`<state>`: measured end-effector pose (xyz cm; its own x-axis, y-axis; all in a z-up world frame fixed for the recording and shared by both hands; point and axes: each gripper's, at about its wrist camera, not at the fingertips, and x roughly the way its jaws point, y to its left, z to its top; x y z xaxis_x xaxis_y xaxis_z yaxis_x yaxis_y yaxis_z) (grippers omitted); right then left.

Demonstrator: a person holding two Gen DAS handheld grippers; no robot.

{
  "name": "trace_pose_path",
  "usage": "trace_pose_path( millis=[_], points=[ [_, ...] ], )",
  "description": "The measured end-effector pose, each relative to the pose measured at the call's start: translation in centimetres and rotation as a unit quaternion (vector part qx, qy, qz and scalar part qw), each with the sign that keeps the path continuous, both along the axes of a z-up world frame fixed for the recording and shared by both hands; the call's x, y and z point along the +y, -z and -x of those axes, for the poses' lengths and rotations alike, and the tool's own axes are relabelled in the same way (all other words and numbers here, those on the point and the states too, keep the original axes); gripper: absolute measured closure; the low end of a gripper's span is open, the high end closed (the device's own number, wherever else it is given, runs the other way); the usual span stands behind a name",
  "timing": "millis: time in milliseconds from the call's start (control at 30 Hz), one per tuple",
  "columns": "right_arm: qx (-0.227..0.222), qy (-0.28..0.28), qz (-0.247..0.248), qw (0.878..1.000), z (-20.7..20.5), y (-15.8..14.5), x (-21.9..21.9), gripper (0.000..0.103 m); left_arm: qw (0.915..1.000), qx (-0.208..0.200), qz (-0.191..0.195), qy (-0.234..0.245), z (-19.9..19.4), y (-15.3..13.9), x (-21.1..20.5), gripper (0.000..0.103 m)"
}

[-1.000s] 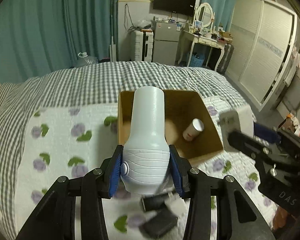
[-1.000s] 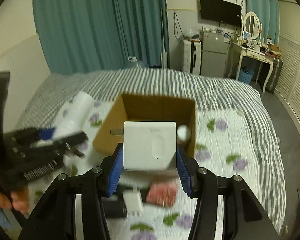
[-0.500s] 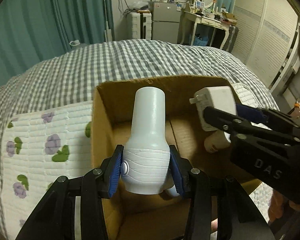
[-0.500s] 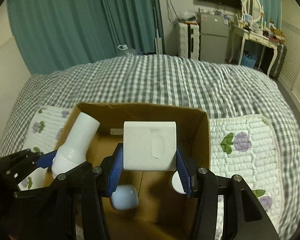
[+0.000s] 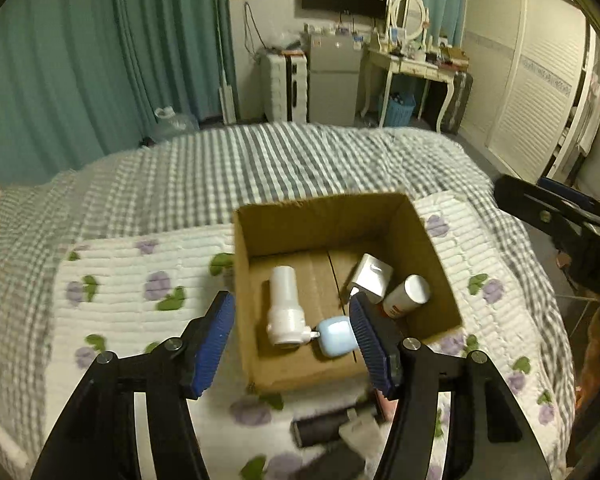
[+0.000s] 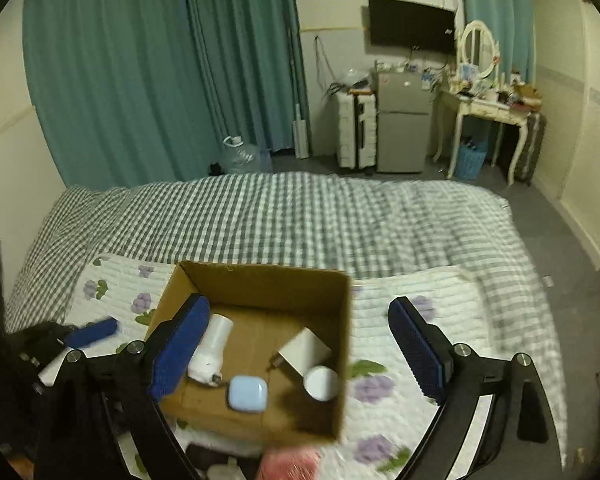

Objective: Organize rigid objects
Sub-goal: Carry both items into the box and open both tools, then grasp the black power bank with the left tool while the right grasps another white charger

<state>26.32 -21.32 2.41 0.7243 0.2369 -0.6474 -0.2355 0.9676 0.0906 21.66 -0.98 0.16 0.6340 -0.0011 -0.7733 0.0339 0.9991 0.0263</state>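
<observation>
A cardboard box (image 5: 436, 264) on the bed now holds a white bottle-shaped gadget (image 5: 285, 307) and a white charger block (image 5: 370, 277) – a second ago each was clamped in a gripper. Left gripper (image 5: 292, 344) and right gripper (image 6: 300, 344) have just been opening, jaws apart and empty – two more items sorted; dark things (image 5: 328, 428) wait on the quilt

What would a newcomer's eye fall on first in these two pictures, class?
First, the open brown cardboard box on the flowered white quilt, holding a white bottle-shaped device, a pale blue rounded case, a white charger block and a small white cylinder. Next, the open left gripper and open right gripper, both empty.
</observation>
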Motion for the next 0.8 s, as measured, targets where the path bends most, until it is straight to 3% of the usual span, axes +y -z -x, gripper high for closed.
trace_pose_path(
  millis=[167, 300, 400, 533, 800],
  points=[
    [-0.02, 0.003, 0.025, 0.999, 6.5, -3.0, -2.0, 0.011, 0.9997, -0.021, 0.005, -0.009, 5.2, -3.2, 0.6, 0.038],
    [-0.025, -0.002, 0.037, 0.999, 11.7, -3.6, -2.3, 0.008, 0.9993, -0.03, 0.008, -0.019, 9.5, -3.5, 1.1, 0.036],
    [-0.018, -0.012, 0.042, 0.999, 14.9, -2.4, -1.9, 0.007, 0.9997, -0.02, 0.002, -0.017, 11.9, -1.9, 1.3, 0.036],
    [0.011, -0.025, 0.038, 0.999, 17.4, 1.3, -1.1, 0.006, 0.9999, 0.0, -0.001, -0.015, 14.0, 1.7, 1.4, 0.036],
    [0.09, -0.022, 0.045, 0.995, 17.3, 9.5, -0.2, 0.006, 0.9969, 0.075, 0.022, 0.014, 13.8, 10.5, 0.5, 0.036]
  ],
)
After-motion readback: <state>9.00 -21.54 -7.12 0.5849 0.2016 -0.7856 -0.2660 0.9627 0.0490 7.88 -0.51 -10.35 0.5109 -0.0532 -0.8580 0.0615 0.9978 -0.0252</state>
